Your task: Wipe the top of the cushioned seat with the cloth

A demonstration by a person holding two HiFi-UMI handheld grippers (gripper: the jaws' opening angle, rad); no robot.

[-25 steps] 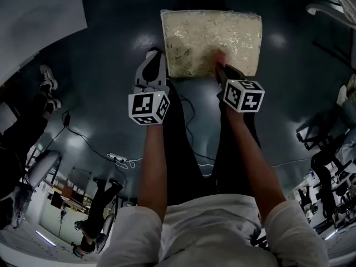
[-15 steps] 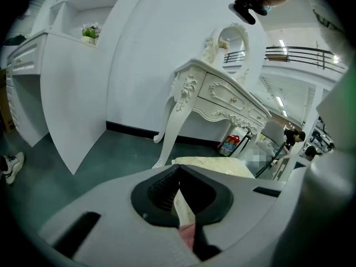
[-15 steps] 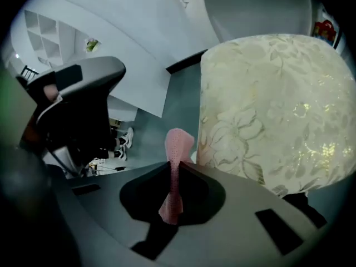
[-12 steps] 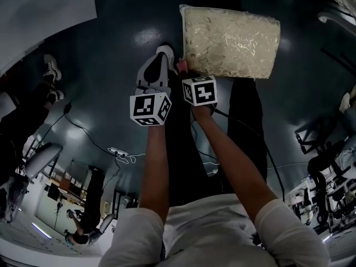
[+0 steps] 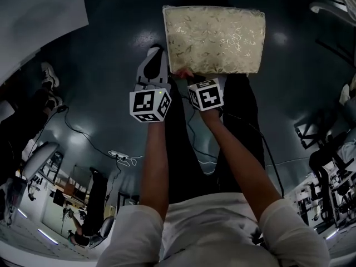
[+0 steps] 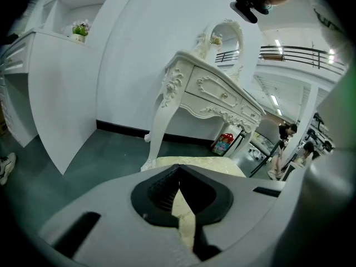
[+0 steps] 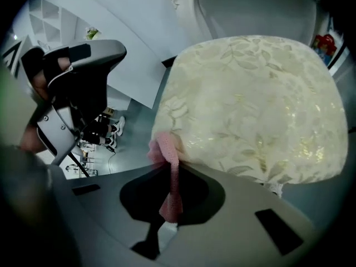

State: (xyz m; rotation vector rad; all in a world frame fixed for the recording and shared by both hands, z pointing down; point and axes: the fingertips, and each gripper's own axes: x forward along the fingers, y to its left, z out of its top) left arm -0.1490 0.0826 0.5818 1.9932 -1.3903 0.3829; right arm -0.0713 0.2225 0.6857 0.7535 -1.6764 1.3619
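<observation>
While pinched in right gripper (image 5: pixel 184 75), cloth (image 7: pixel 168 171) — at cushioned seat's (image 5: pixel 214 38) edge (left gripper (image 6: pixel 179 171) closed).

Dark glossy floor (image 5: pixel 111 49) all round, catching spots of ceiling light. A black cable (image 5: pixel 83 141) snaked across it to a white power strip (image 5: pixel 119 158). Off to the left, a bystander's sneaker (image 5: pixel 49 74); a big white panel (image 5: pixel 39 10) filled the upper left corner. Black chairs (image 5: pixel 320 143) crowded the right edge. Looking level now: a white carved table (image 6: pixel 217 96) stood against the white wall on curved legs, an oval mirror (image 6: pixel 228 38) rising on top. A red bag (image 6: pixel 222 144) sat on the floor behind its far leg. Up on the left shelving, a small potted plant (image 6: pixel 80 29). A railing (image 6: pixel 300 53) ran high at the right, with people (image 6: pixel 286 143) standing below it.
</observation>
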